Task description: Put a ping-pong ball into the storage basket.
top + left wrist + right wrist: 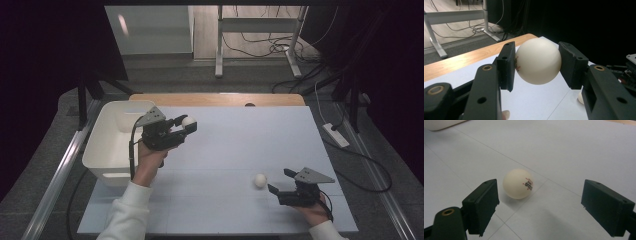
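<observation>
My left gripper [188, 123] is shut on a white ping-pong ball [538, 60] and holds it above the table, just right of the white bin [111, 131]. In the left gripper view the ball sits pinched between both black pads [506, 65]. A second white ball [260, 180] with red print lies on the pale table surface [240, 145] near the front right. My right gripper [279, 181] stands open right behind that ball, low over the table. In the right gripper view this ball [518, 183] lies a little ahead of the jaws, nearer the left one.
The white bin stands at the table's left edge. A wooden strip [220, 99] runs along the far edge. Beyond the table are desk legs [218, 45] and cables on the floor. A white power strip [336, 135] lies on the floor to the right.
</observation>
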A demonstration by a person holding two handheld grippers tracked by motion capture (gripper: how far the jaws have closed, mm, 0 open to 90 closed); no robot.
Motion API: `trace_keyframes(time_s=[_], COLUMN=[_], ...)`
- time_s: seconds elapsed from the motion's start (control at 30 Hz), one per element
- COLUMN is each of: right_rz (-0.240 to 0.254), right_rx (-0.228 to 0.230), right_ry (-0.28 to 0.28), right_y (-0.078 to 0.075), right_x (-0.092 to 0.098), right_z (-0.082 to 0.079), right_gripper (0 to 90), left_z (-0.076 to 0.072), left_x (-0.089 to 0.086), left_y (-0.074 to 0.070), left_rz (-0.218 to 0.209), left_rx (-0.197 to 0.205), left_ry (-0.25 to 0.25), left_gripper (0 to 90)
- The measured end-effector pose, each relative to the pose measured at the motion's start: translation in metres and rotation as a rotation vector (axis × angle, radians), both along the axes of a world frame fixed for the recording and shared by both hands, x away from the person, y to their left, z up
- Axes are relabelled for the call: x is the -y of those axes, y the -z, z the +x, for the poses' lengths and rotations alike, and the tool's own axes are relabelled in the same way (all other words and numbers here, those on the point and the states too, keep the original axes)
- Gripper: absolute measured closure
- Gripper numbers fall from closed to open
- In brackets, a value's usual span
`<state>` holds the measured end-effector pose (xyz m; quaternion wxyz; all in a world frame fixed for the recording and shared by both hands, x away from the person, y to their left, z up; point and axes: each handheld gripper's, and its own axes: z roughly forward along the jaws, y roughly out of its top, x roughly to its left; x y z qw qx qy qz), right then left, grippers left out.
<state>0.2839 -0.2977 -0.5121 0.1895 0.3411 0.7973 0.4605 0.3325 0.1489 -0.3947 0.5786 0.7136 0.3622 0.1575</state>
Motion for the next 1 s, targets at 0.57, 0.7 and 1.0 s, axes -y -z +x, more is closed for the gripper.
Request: trace_keyframes(time_s=[0.57, 0.7, 1.0], right_rz=[0.0, 0.0, 0.003], right_rx=[0.0, 0.001, 0.001], right_ry=[0.001, 0.0, -0.001], right_y=[0.0, 0.0, 0.0], right_x=[0.0, 0.0, 0.0], right_z=[0.0, 0.0, 0.0], right_gripper=[14.2, 14.2, 14.2], left_z=[-0.002, -0.002, -0.003], left_x=[-0.011, -0.015, -0.023], left_y=[-0.006, -0.008, -0.012], left_rz=[0.001, -0.001, 0.001], left_rx=[0.011, 0.013, 0.021], left_ry=[-0.03, -0.039, -0.061], left_gripper=[50.9, 50.9, 50.9])
